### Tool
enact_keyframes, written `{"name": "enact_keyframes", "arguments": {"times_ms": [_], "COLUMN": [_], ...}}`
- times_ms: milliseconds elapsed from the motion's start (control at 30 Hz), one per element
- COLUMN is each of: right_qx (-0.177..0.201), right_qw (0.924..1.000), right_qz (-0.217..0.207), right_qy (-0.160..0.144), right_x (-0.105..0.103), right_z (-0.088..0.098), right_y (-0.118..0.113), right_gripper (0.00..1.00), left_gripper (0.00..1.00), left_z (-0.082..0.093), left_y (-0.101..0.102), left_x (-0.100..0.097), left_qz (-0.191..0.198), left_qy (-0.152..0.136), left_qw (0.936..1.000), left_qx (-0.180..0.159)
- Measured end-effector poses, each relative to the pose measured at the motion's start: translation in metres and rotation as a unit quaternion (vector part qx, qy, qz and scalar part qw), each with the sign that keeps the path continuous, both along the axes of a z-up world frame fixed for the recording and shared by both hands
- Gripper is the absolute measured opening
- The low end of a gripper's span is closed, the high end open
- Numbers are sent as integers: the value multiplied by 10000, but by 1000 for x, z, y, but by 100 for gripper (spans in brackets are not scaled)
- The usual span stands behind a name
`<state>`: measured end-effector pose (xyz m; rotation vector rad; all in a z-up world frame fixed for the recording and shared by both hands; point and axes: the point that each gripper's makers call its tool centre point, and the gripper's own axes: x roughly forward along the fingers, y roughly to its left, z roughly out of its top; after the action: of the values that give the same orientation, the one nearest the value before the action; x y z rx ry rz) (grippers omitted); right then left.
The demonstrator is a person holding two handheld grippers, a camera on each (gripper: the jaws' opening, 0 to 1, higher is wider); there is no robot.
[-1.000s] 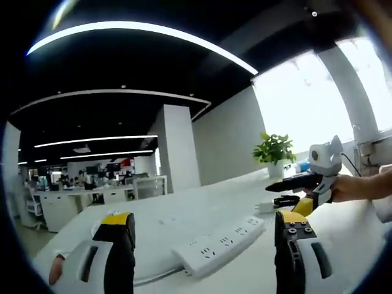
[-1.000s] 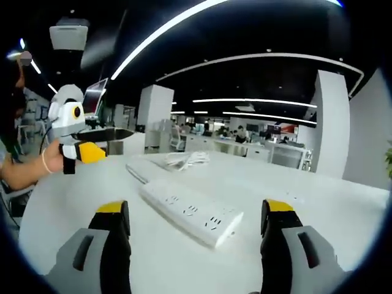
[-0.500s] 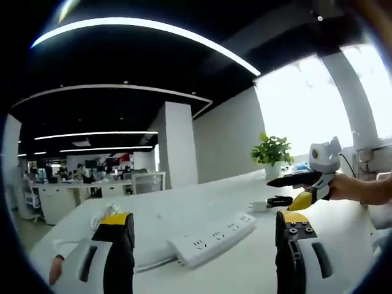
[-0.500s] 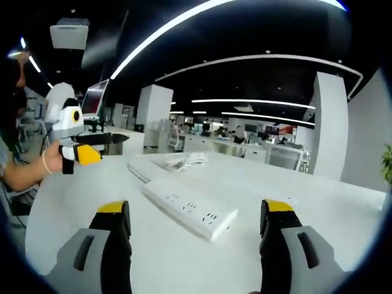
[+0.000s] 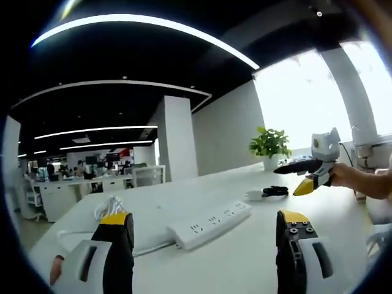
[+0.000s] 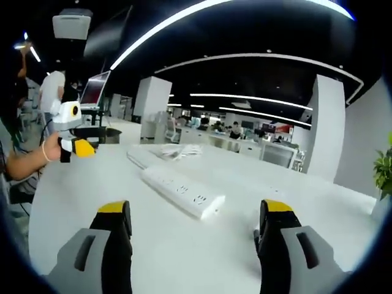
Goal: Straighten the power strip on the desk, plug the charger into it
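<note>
A white power strip [image 5: 209,222] is seen lying flat on the white desk [image 5: 245,263], ahead of the left gripper [image 5: 205,245], whose jaws are spread wide with nothing between them. The charger [image 5: 253,196], with its dark cable, is set on the desk just beyond the strip's far end, near a potted plant [image 5: 268,146]. In the right gripper view, the right gripper [image 6: 193,236] is likewise held open and empty above the desk, short of the strip [image 6: 182,191].

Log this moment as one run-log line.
left gripper: open, empty | right gripper: open, empty | power strip: flat on desk, untouched | charger: unplugged beyond strip
</note>
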<state>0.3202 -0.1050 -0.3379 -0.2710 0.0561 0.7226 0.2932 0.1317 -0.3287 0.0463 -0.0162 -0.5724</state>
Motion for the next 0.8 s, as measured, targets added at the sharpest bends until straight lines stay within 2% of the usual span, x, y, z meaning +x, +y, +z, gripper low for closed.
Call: {"name": "enact_keyframes", "arguments": {"times_ms": [133, 267, 400, 500, 633, 800], "right_qx": [14, -80, -29, 70, 32, -173], "right_qw": [9999, 9995, 9989, 9982, 9971, 9979], "right_qz": [-56, -237, -346, -400, -479, -420], "right_qy": [86, 173, 302, 443, 593, 461], "right_x": [-2, 4, 12, 18, 27, 33], "right_z": [-2, -8, -14, -19, -27, -30], "right_y": [-15, -34, -50, -60, -73, -81], "right_gripper": [86, 83, 77, 78, 78, 78], "left_gripper": [98, 98, 99, 99, 99, 99], "left_z": [-1, -4, -1, 1, -1, 4], "left_y": [0, -4, -9, -12, -12, -15], "left_x": [-8, -14, -20, -24, -24, -26], "left_qz": [73, 29, -45, -101, -61, -107], "left_qy": [-118, -84, -114, -171, -188, -278], "left_qw": [9999, 9998, 9999, 9998, 9995, 9994], "left_qx": [93, 169, 90, 45, 246, 203]}}
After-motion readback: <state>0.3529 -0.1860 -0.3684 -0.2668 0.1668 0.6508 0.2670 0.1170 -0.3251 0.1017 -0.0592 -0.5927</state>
